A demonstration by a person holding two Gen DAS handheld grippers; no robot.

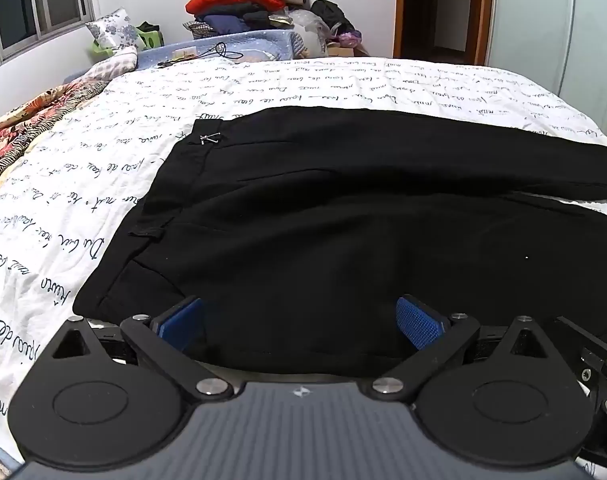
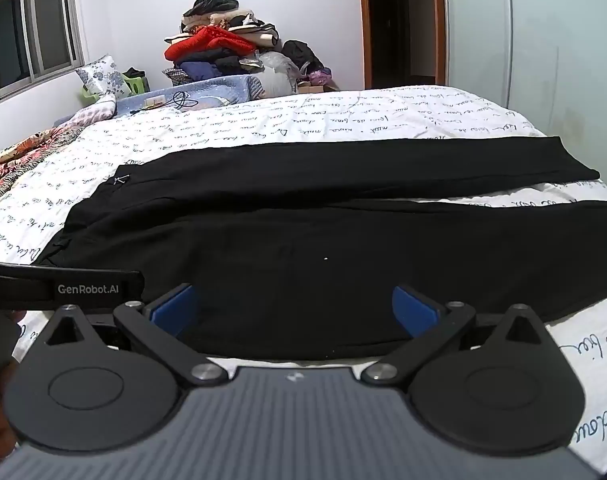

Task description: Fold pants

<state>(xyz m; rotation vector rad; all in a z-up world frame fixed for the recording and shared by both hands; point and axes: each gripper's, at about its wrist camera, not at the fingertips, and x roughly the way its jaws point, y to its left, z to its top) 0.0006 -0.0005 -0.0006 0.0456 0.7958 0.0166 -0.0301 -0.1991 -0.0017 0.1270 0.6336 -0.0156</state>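
Black fabric pants (image 2: 303, 240) lay flat on the script-printed white bedspread (image 1: 343, 80); left claw (image 1: 299, 322) and right claw (image 2: 295, 312) stood spread wide, pinching nothing

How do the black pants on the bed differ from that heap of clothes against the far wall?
The black pants lie spread flat in one layer on the white bedcover, legs stretched toward the right; the clothes pile is stacked high and jumbled. The pants are one dark colour, while the pile mixes red, navy, beige and black. Both are garments, and neither is in a gripper.
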